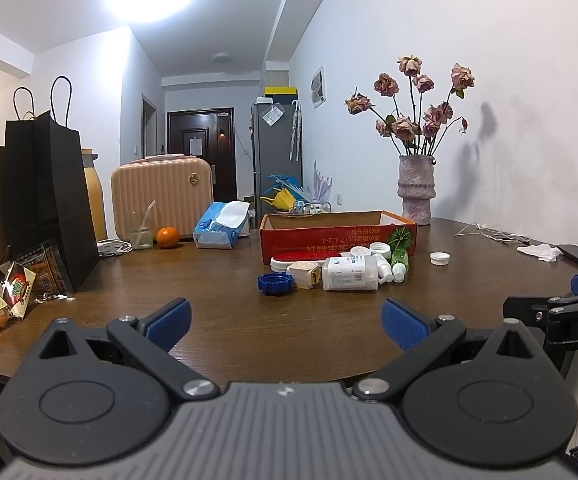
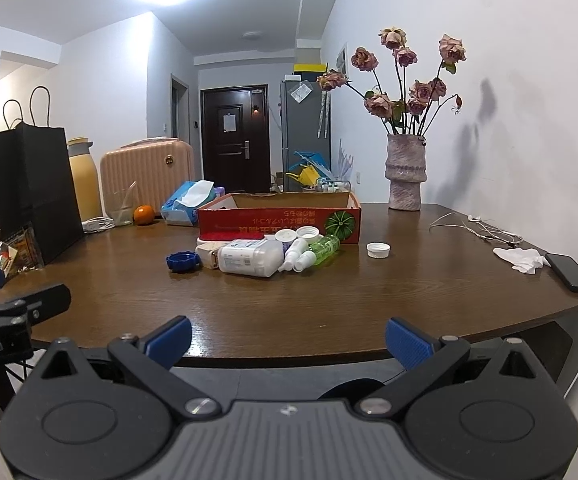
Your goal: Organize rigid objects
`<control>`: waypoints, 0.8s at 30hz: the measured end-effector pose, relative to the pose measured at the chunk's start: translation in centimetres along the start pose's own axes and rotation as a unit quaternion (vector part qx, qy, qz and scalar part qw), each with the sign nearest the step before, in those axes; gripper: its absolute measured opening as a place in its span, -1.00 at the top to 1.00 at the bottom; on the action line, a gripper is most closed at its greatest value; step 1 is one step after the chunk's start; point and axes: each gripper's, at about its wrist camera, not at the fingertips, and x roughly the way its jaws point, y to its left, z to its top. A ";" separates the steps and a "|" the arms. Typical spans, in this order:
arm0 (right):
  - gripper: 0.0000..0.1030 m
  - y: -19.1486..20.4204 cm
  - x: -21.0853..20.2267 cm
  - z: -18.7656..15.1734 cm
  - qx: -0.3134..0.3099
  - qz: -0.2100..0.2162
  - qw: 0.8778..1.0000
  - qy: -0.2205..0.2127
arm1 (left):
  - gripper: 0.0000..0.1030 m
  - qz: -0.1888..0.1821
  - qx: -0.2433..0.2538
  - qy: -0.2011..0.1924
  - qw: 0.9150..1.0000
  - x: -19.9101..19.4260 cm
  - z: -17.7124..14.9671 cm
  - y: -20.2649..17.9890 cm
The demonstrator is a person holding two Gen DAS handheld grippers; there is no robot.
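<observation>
— Two grippers, any writing? Left gripper point(image 1: 285, 322) and right gripper point(image 2: 287, 338) both gape, holding nothing.
— "DA" cut off at right edge; red box point(image 1: 339, 236) print upside down, white bottle point(image 1: 351, 274) label illegible, mid-counter point(image 1: 229, 320).

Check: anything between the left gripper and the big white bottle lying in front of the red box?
Nothing visible. The left gripper is open and there is only bare table up to the white bottle. The blue cap and beige block sit to its left, off the direct line.
</observation>
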 end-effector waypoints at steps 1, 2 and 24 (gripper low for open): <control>-1.00 0.0 0.0 0.0 0.000 0.000 1.000 0.001 | -1.00 0.000 0.000 0.000 1.000 0.0 0.0 0.1; -1.00 0.0 0.0 0.0 0.000 0.000 1.000 0.000 | -1.00 0.000 0.001 0.000 1.000 0.0 0.0 0.0; -1.00 -0.1 0.0 -0.1 0.010 -0.006 1.000 0.002 | -1.00 0.002 0.002 0.001 1.000 0.0 -0.4 0.0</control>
